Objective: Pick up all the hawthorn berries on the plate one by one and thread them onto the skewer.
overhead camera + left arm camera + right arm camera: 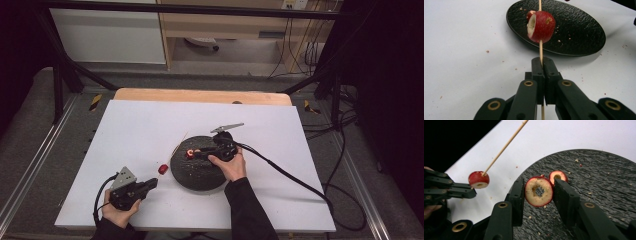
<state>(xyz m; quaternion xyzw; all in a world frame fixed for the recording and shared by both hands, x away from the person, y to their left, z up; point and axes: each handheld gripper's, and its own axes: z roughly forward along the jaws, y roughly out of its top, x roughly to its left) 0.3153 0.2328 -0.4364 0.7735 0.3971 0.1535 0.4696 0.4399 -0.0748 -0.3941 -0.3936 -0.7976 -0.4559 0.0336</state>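
Right, the fruit slice [538,191] w/ the hole through its middle sat between the right gripper's [537,195] two jaws, pinched at its red rim on both sides, pale cut face toward the cam. Jaws were partway closed, only as wide as the slice. It hung just above the black plate [604,185], near the plate's left edge in the high view. A 2nd, smaller slice [558,176] lay flat on the plate right behind it, cored too.

On my left side the skewer [540,50] ran straight up between the left gripper's [541,65] jaws, which were closed tight on the stick. One red fruit piece [541,26] was threaded on it a bit above the jaw tips, cut face turned left in the left gripper view. In the high view that piece [162,169] sat just left of the plate [200,175], off its rim, over the white table [140,130].

Crumbs were scattered on the plate and a few reddish specks on the white surface near it.

The left hand [120,212] was low at the table's near-left, the right hand [231,165] over the plate's near-right part. The 2 grippers were near each other but apart. A black cable [290,176] trailed from the right gripper toward the table's right edge.
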